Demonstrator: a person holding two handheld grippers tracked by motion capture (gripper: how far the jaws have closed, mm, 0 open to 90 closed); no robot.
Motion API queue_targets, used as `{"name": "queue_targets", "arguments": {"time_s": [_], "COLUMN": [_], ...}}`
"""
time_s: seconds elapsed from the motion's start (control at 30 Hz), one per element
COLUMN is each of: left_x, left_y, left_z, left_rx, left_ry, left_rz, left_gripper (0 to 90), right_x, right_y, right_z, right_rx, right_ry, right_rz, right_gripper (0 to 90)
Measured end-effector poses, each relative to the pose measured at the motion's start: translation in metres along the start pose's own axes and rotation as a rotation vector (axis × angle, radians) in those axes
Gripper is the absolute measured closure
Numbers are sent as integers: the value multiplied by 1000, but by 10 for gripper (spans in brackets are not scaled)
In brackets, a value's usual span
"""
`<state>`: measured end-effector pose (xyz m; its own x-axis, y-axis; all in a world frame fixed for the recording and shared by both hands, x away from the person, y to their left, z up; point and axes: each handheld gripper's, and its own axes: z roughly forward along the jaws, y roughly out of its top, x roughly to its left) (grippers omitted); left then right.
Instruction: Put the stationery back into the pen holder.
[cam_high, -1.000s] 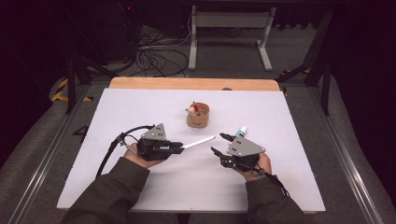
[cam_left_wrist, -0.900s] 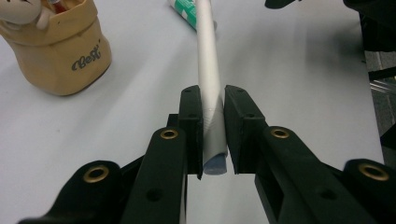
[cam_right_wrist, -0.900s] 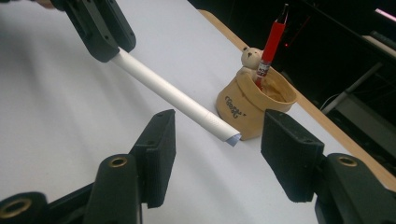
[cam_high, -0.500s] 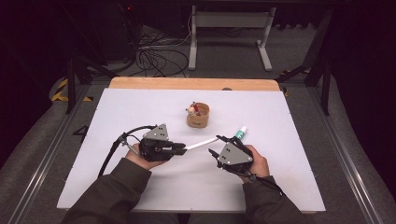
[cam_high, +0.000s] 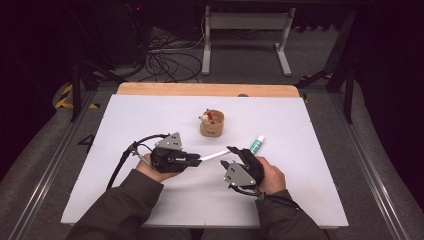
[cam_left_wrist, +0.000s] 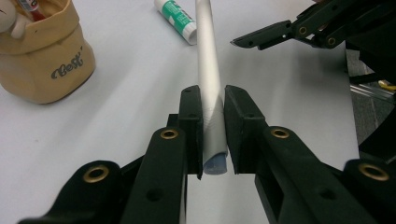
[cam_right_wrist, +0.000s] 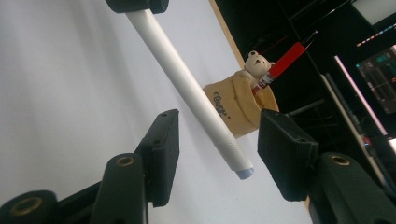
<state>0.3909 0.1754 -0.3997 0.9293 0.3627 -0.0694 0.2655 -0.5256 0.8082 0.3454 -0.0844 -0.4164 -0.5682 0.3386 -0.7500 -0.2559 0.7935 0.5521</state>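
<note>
The white pen (cam_left_wrist: 208, 74) is clamped at one end between the jaws of the left gripper (cam_left_wrist: 212, 133), above the white table (cam_high: 125, 125); its long axis runs out toward the right gripper (cam_right_wrist: 217, 154). That gripper's jaws stand apart on either side of the pen's free, blue-tipped end — not touching it — having just been closing. The coming move, I judge, turns on this line-up: the tip lies straight between those jaws. Behind stands a tan pouch-shaped holder (cam_left_wrist: 44, 60) marked with a cursive word I cannot make out, holding a red pen (cam_right_wrist: 280, 65) and a small bear figure (cam_right_wrist: 254, 63). A green-and-white glue stick (cam_left_wrist: 176, 18) lies near — its label unreadable.
</note>
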Motion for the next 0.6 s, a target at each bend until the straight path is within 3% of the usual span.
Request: {"name": "queue_targets", "arguments": {"time_s": [0.17,0.2,0.3,0.53,0.57,0.6], "left_x": [-1,0,0,0,0,0], "left_y": [0,1,1,1,1,1], "left_z": [1,1,1,1,1,1], "left_rx": [3,3,4,0,0,3], "left_ry": [-5,-7,-8,-8,-11,-11], "left_rz": [-9,-8,-12,-20,-21,-23], "left_gripper": [781,781,781,781,781,781], "right_x": [4,7,11,17,19,20], "right_y": [3,4,5,6,7,8], "right_z": [2,3,5,8,10,10], "right_rx": [7,26,40,57,62,70], "right_ry": [-33,-43,-59,-99,-127,-123], "right_rz": [-70,-115,-163,-231,-264,-286], "right_gripper": [505,516,530,564,575,580]}}
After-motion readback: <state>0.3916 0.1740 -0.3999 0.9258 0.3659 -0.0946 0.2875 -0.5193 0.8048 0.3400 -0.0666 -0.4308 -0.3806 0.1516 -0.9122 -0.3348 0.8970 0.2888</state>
